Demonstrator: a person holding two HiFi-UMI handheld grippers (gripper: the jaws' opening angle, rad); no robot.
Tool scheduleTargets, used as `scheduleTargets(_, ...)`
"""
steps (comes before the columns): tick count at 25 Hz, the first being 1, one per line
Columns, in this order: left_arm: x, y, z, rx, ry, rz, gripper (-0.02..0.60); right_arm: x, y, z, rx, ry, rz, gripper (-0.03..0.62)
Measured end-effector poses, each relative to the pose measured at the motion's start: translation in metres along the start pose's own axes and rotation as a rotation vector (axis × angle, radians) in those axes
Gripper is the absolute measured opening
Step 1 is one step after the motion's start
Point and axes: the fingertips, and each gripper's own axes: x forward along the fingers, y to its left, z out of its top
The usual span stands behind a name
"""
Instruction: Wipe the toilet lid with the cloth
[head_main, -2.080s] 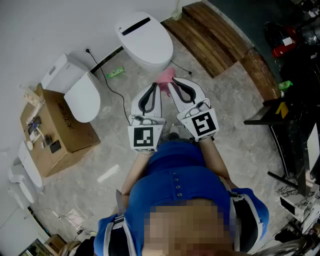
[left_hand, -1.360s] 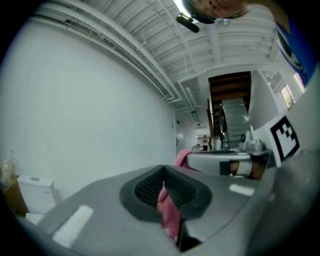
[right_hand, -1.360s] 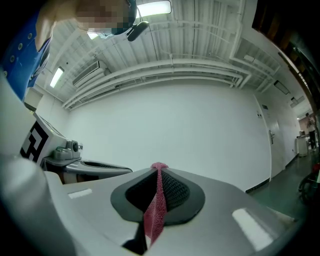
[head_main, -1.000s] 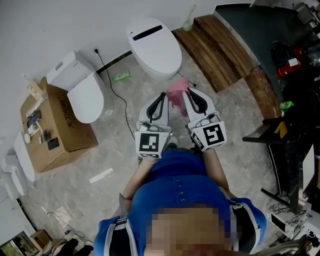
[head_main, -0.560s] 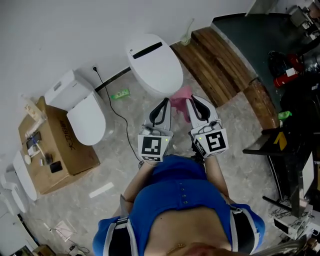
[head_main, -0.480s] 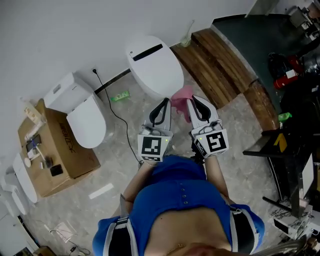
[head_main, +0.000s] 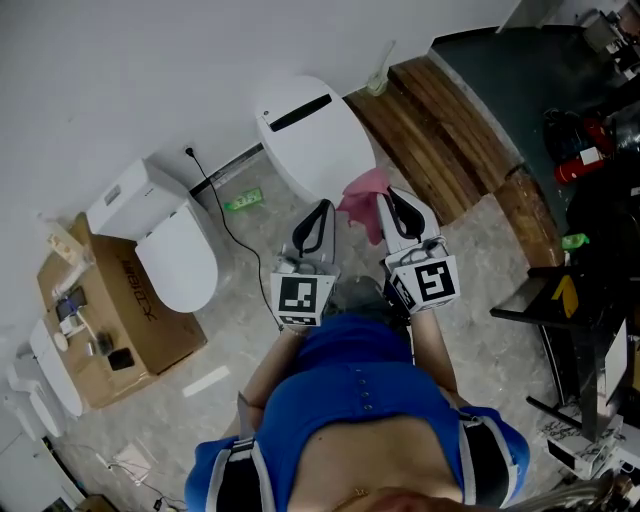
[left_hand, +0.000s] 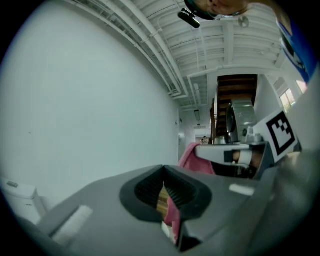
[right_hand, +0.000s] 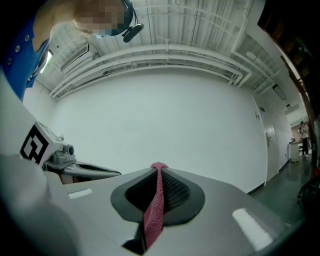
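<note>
The white toilet with its lid (head_main: 312, 135) closed stands against the wall in the head view. A pink cloth (head_main: 361, 192) hangs just in front of the bowl, and my right gripper (head_main: 386, 197) is shut on it. In the right gripper view the cloth (right_hand: 155, 202) runs pinched between the closed jaws (right_hand: 159, 166). My left gripper (head_main: 321, 207) is beside it on the left, shut with nothing held. In the left gripper view (left_hand: 163, 168) the cloth (left_hand: 191, 159) and the right gripper (left_hand: 226, 152) show beyond its jaws. Both grippers are short of the lid.
A second white toilet (head_main: 172, 246) and a cardboard box (head_main: 112, 312) with small items stand to the left. A black cable (head_main: 232, 240) and a green object (head_main: 241, 202) lie on the floor. A wooden bench (head_main: 445, 115) runs to the right, with dark equipment (head_main: 590, 150) beyond it.
Both grippers and the pink cloth have drawn closer to the toilet's front over the last two seconds. The grip on the cloth is unchanged.
</note>
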Motion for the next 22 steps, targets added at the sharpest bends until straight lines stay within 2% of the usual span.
scheduleTargets(3,0.022,0.003,-0.005,0.007,0.02,0.03,0.002,0.016,-0.022,-0.003,0.015,-0.004,0.022,0.02)
scheduleTargets(6,0.049,0.006,-0.007,0.002,0.026,0.092,0.002,0.035,-0.048,-0.008,0.022,0.004,0.073,0.02)
scheduleTargets(11,0.102,0.003,-0.001,-0.024,0.017,0.241,0.002,0.07,-0.089,-0.011,0.007,0.005,0.24,0.02)
scheduleTargets(16,0.137,-0.009,-0.002,-0.029,0.014,0.358,0.002,0.095,-0.123,-0.013,-0.03,0.021,0.386,0.02)
scheduleTargets(22,0.16,-0.011,-0.014,-0.048,0.039,0.433,0.002,0.119,-0.142,-0.029,-0.029,0.045,0.501,0.02)
